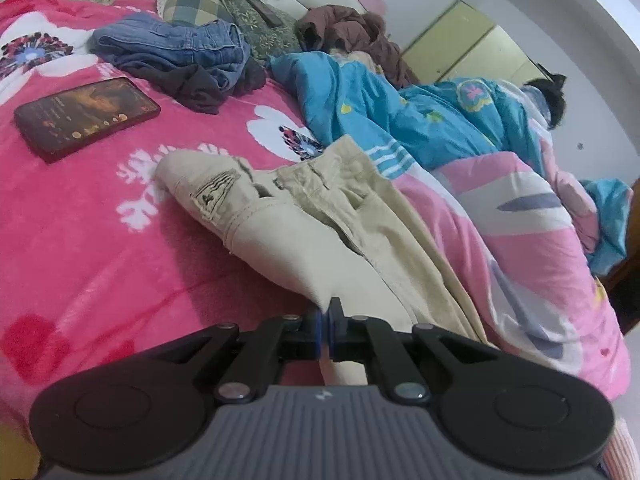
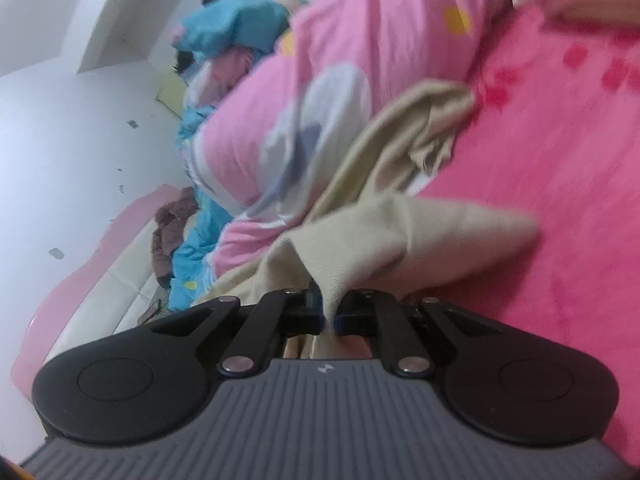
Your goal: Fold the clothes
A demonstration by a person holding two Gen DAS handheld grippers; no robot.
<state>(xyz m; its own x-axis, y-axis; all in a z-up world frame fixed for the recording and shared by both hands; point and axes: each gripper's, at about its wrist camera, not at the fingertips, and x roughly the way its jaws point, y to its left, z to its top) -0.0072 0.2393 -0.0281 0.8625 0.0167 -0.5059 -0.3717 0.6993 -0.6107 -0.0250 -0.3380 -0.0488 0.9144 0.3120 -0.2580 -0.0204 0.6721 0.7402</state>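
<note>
Beige trousers (image 1: pixel 320 216) lie along the edge of the pink floral blanket (image 1: pixel 80 240), waistband and leather patch toward the bed's middle, their far side riding up against the pink quilt (image 1: pixel 520 240). Left gripper (image 1: pixel 325 320) is clamped tight on a pinch of the beige cloth at its near end; right gripper (image 2: pixel 329 312) is likewise clenched on a fold of the same garment, fabric bunched and drawn up between its jaws. The right wrist view is blurred, so how much cloth it has is hard to judge. Risks, as I read them: both pinches look thin, so a hard pull could slip the cloth out; the two holds may have taken only one layer, and the fold would then come out crooked; the garment's far side leaning on the quilt could drag or snag as it is lifted. Around: a phone (image 1: pixel 86 118) lies screen-up on the blanket, well apart from the trousers but within the sweep of a wide fold. Jeans (image 1: pixel 172 46) and a dark garment (image 1: pixel 200 84) sit heaped beyond it, near checked cushions (image 1: pixel 192 4). A blue quilt (image 1: pixel 400 112) and a brown garment (image 1: pixel 348 28) crowd the far side.
</note>
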